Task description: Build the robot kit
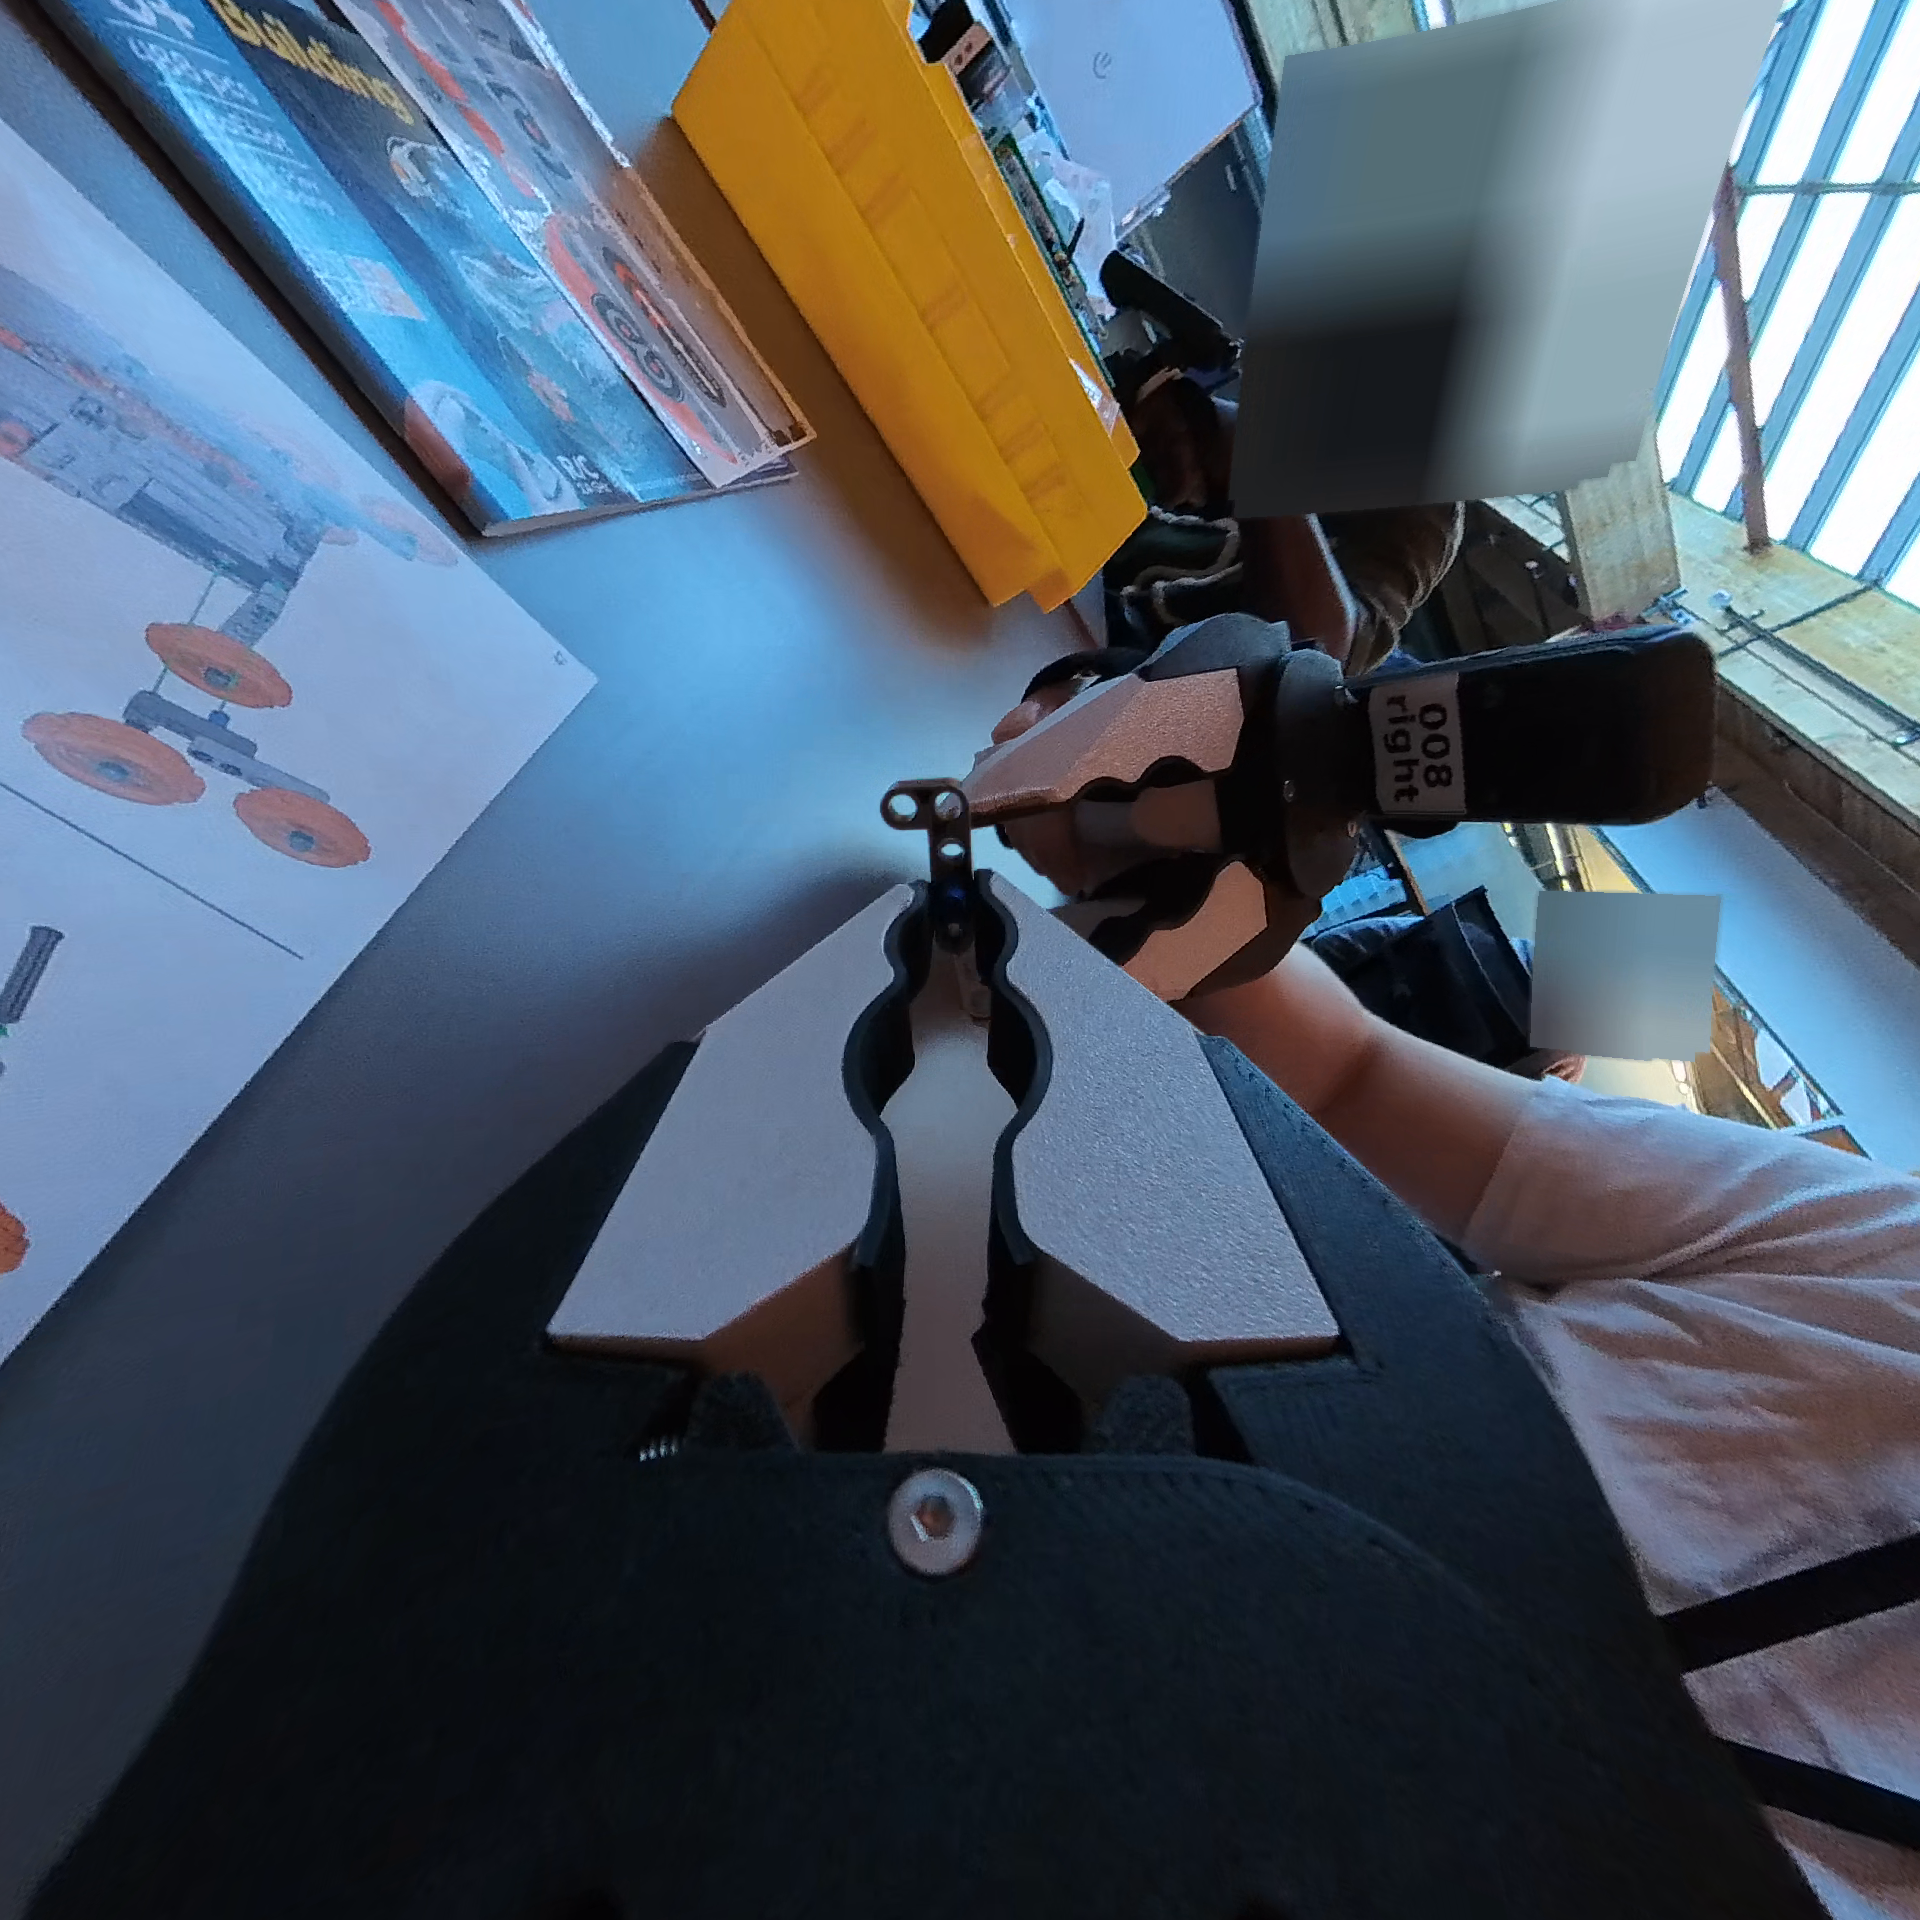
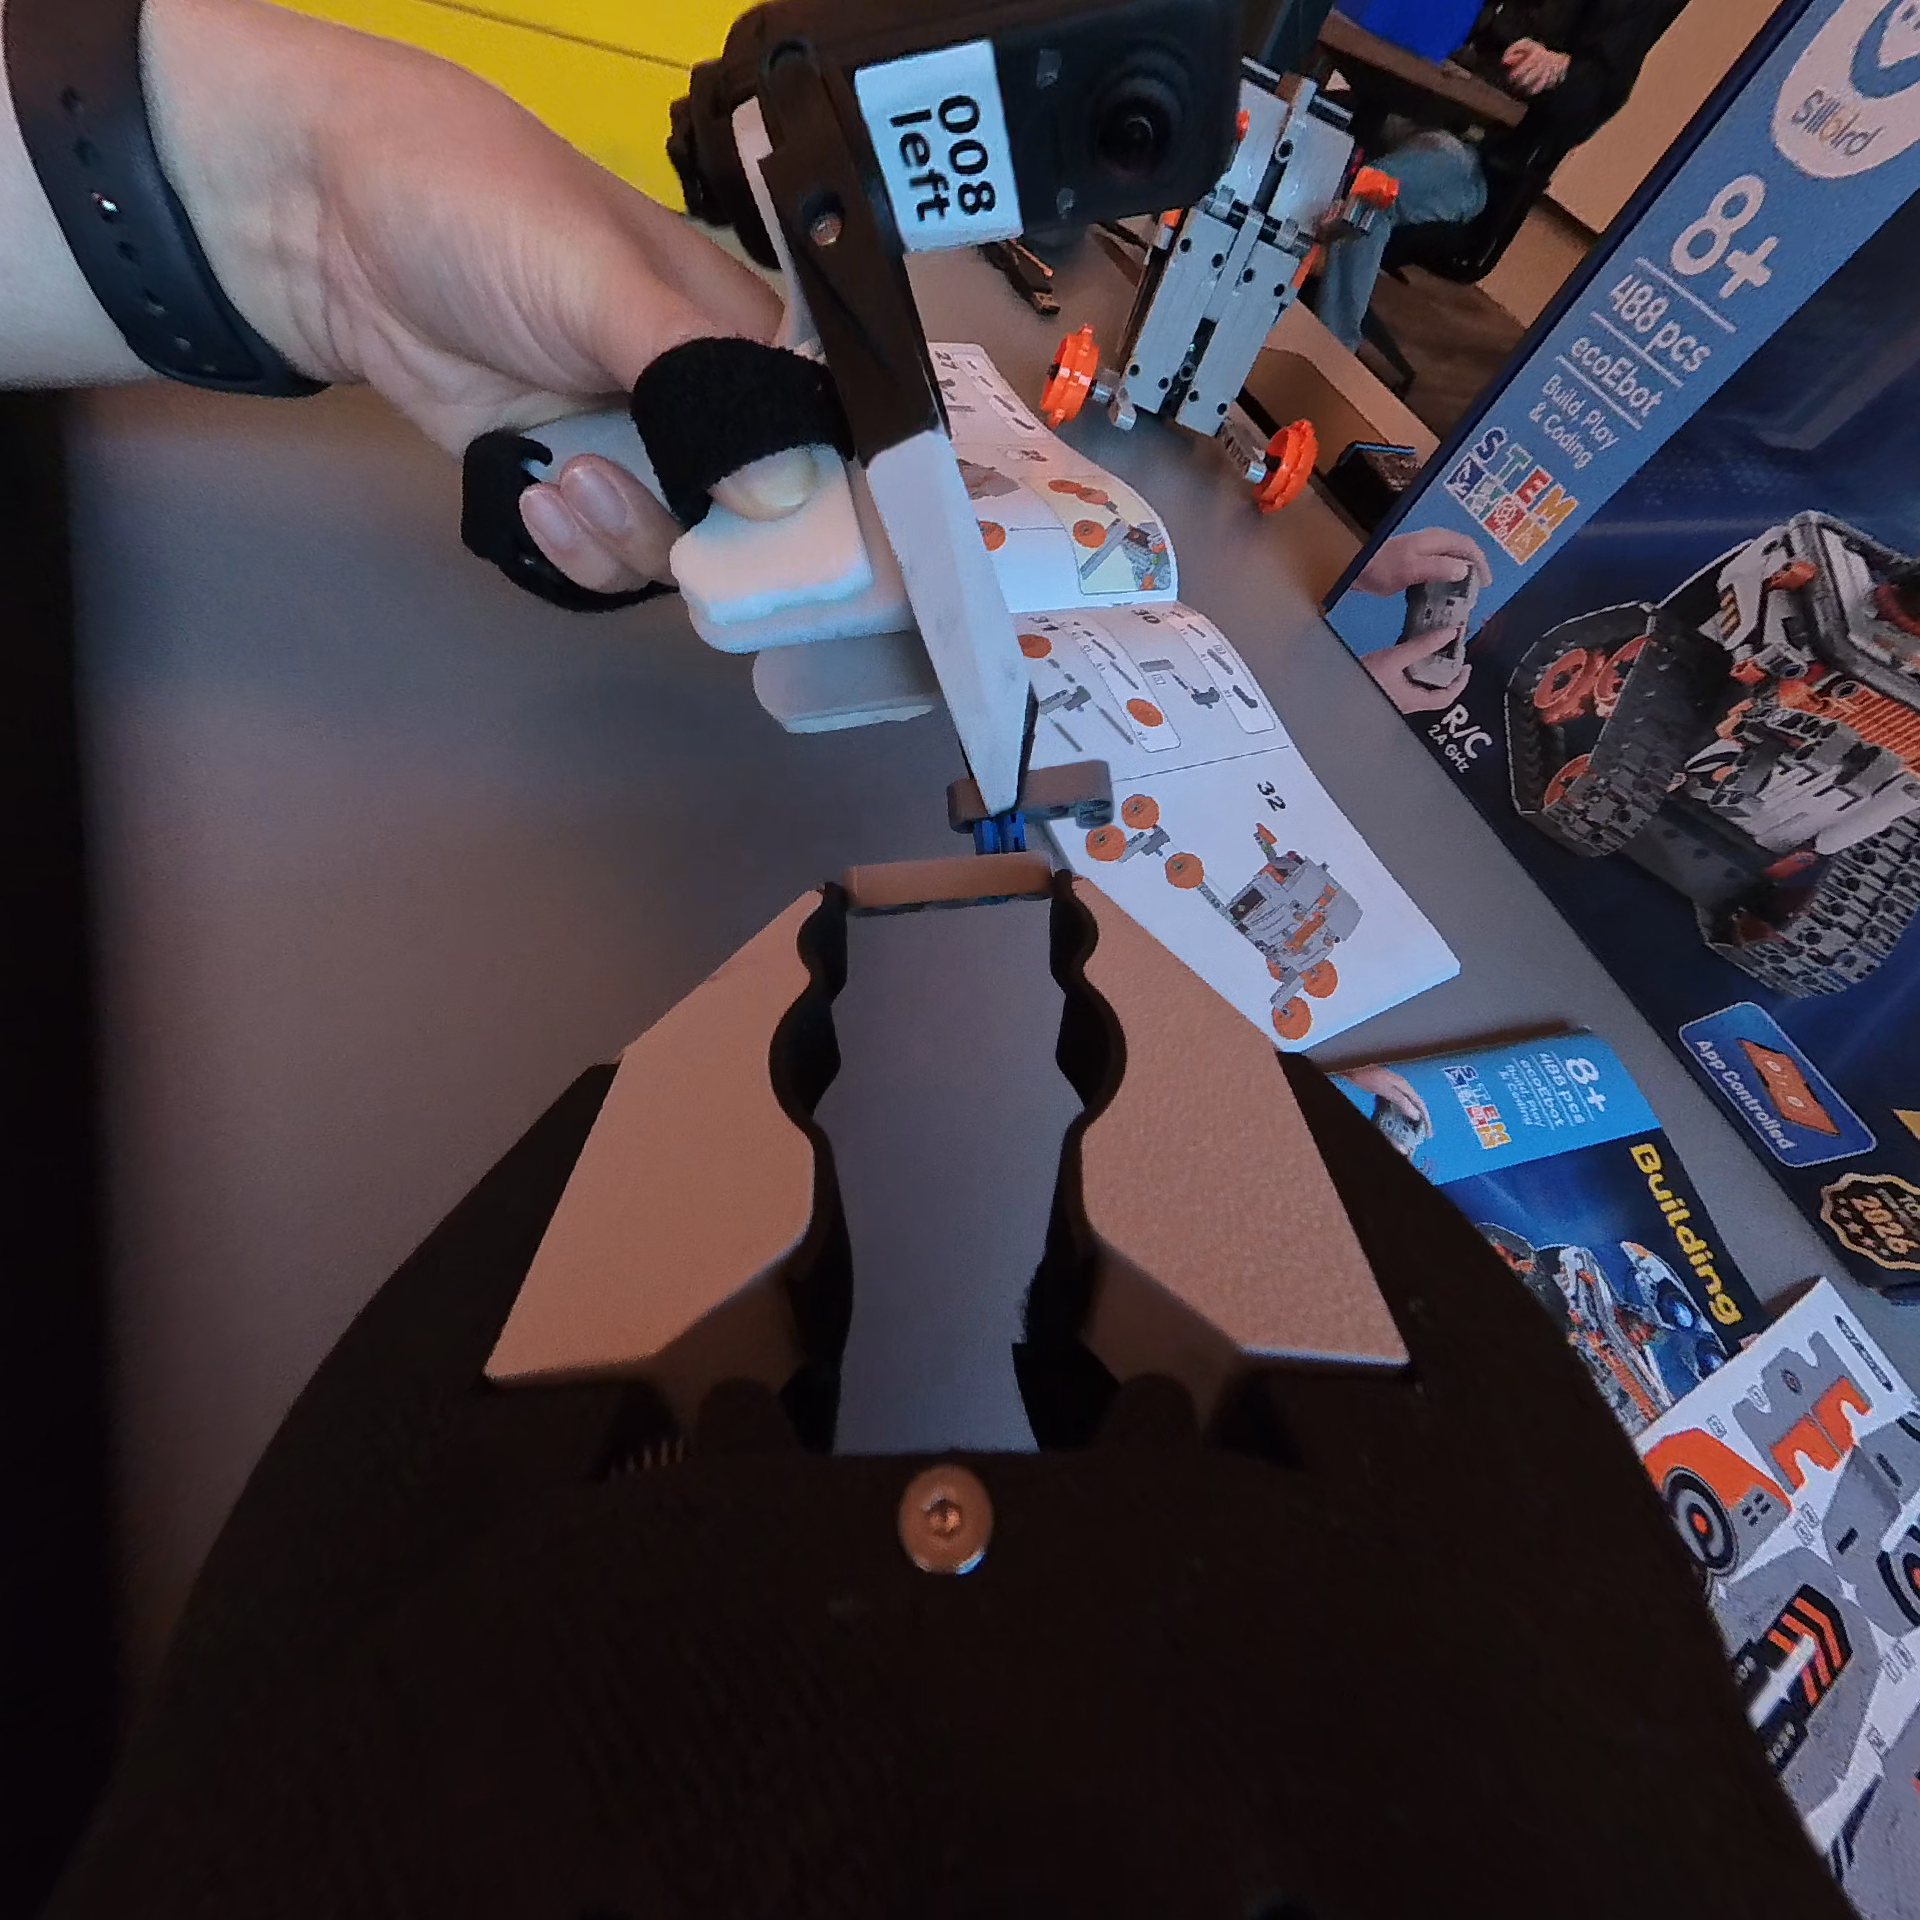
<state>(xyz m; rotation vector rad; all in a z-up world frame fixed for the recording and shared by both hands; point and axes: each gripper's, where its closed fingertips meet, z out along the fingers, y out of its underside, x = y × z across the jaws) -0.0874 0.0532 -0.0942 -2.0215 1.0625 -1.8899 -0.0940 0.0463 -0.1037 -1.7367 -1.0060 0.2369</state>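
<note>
While the left hand-held gripper pinches a small grey toy beam with a blue pin above the grey tabletop, the right hand-held gripper clamps a flat piece against that pin. An open instruction booklet lies just beyond.

Bare counter lies open on the left, while the open booklet, big box and half-built model crowd the right and the yellow bin walls the far edge.
</note>
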